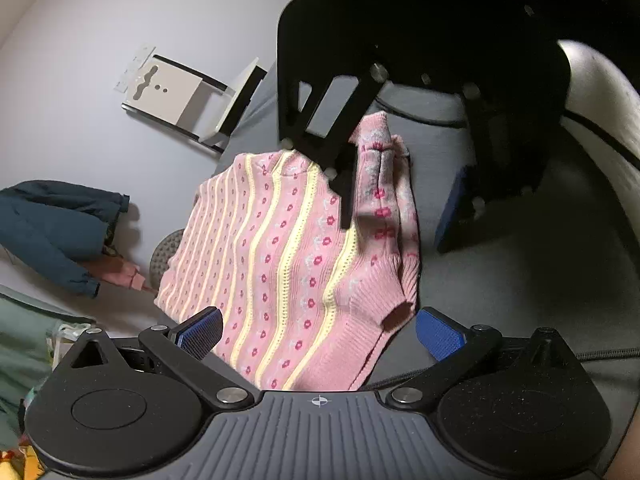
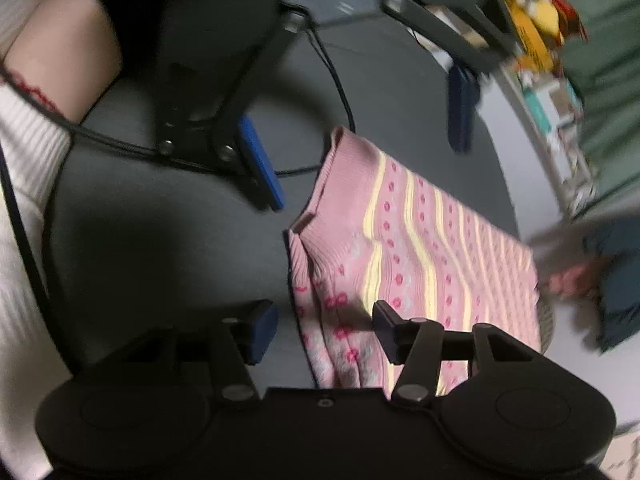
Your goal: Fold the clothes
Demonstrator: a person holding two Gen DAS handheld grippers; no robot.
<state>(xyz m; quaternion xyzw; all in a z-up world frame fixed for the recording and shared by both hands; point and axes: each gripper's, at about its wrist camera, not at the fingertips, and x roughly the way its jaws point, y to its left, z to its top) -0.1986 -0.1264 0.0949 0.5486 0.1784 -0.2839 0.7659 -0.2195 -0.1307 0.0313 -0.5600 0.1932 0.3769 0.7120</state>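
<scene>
A pink knit sweater [image 1: 288,256] with yellow stripes and small red flowers lies folded on a grey padded surface [image 1: 500,272], one sleeve laid over its right side. My left gripper [image 1: 320,334] is open wide, its blue pads on either side of the sweater's near hem, apart from the cloth. My right gripper [image 1: 400,208] hangs over the far right edge of the sweater. In the right wrist view the sweater [image 2: 420,248] lies partly between the right gripper [image 2: 324,328] pads, which stand apart without pressing on it. The left gripper [image 2: 360,136] shows beyond, open.
A dark teal jacket [image 1: 56,232] lies on the floor at left, under a white wall fixture [image 1: 180,96]. A black cable [image 2: 336,80] runs across the grey surface. A person's leg [image 2: 68,48] is at the far left. A cluttered shelf [image 2: 560,120] stands at right.
</scene>
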